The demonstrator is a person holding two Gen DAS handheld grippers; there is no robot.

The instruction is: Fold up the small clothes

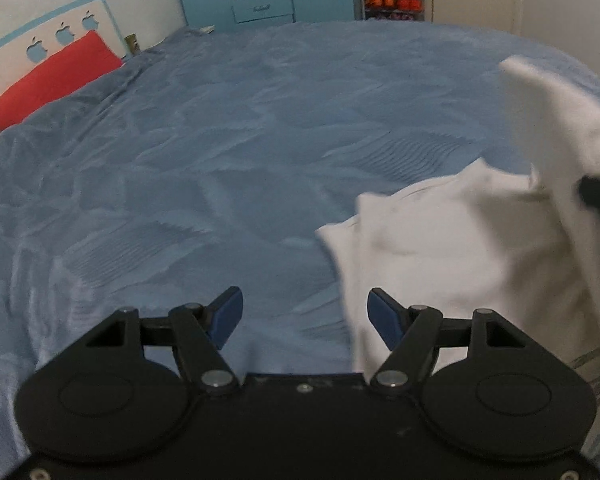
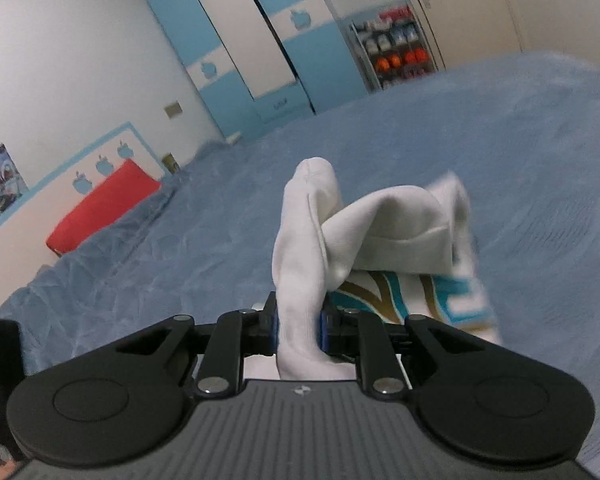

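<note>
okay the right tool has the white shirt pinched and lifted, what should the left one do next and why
Probably bring the open left tool to a free edge of the white printed cotton shirt and pinch it. Only the right tool holds it, bunched, above the blue textured bedspread.

White garment (image 2: pixel 364 236), teal-and-gold print, bunched and lifted off blue bedspread (image 2: pixel 520 140); lower part draped on bed

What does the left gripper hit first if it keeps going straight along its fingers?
Probably the blue bedspread: the open left gripper points down at bare cover. The white garment lies just right of that line, though depth is unclear.
</note>
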